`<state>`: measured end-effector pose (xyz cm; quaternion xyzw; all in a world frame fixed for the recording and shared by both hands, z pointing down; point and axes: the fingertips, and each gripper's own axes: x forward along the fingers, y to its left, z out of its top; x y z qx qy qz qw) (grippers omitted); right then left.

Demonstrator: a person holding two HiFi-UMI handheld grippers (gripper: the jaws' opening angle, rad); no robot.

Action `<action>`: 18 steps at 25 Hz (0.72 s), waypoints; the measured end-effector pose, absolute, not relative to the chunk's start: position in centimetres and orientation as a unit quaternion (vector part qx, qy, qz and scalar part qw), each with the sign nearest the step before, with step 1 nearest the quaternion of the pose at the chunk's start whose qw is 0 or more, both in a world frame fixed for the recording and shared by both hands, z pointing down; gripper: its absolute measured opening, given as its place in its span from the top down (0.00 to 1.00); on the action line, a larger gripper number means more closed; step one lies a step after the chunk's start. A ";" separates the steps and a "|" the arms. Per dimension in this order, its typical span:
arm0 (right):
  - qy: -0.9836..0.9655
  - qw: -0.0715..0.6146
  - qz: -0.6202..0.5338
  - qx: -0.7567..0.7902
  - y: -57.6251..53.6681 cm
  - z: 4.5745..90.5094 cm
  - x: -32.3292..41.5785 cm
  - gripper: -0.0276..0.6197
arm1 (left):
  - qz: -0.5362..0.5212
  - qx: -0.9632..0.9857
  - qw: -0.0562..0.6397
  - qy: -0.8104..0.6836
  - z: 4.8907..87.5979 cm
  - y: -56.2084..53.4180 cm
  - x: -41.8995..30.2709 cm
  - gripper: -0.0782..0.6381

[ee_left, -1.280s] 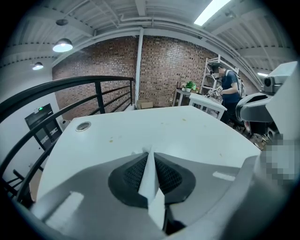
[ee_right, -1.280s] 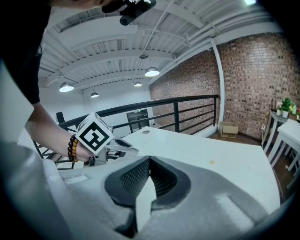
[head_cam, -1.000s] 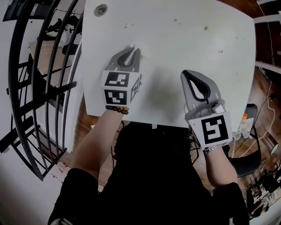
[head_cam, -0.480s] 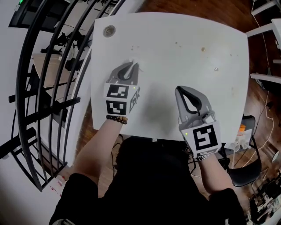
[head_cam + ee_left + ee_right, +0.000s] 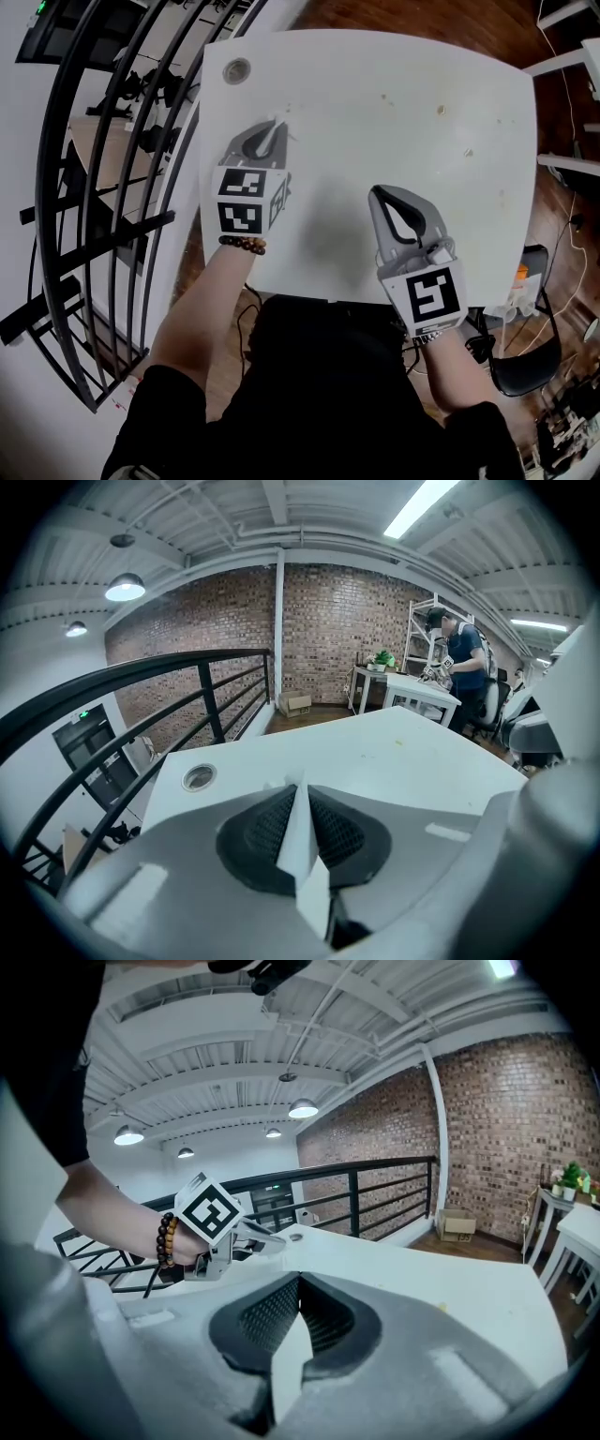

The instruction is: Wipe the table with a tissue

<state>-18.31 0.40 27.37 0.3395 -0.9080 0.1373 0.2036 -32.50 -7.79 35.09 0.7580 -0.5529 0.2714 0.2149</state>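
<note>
On the white table (image 5: 375,84) my left gripper (image 5: 270,129) rests near the far left part, shut on a small white tissue (image 5: 278,124) that pokes out at its tips. In the left gripper view the tissue (image 5: 301,841) shows as a thin white fold pinched between the dark pads, at the left gripper (image 5: 295,794). My right gripper (image 5: 378,193) hovers over the near middle of the table, shut, with nothing in it. The right gripper view shows the right gripper (image 5: 298,1283) closed and the left gripper (image 5: 267,1241) off to its left on the table (image 5: 422,1288).
A few small crumbs (image 5: 441,111) lie on the far right part of the table. A round cable hole (image 5: 236,68) sits in the far left corner. A black railing (image 5: 112,187) runs along the left edge. A chair (image 5: 525,347) stands at the near right.
My left gripper has slid with the tissue a little farther away and to the left across the table. The right gripper has stayed about where it was.
</note>
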 end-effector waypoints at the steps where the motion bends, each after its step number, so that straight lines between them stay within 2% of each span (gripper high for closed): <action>1: -0.908 0.203 0.138 0.340 0.4 27.4 -18.6 0.97 | 0.272 0.758 0.215 -0.553 35.1 -8.0 -32.8 0.85; 18: -0.895 0.213 0.161 0.357 -0.4 29.1 -20.2 0.97 | 0.273 0.755 0.225 -0.552 37.6 -11.6 -35.5 0.85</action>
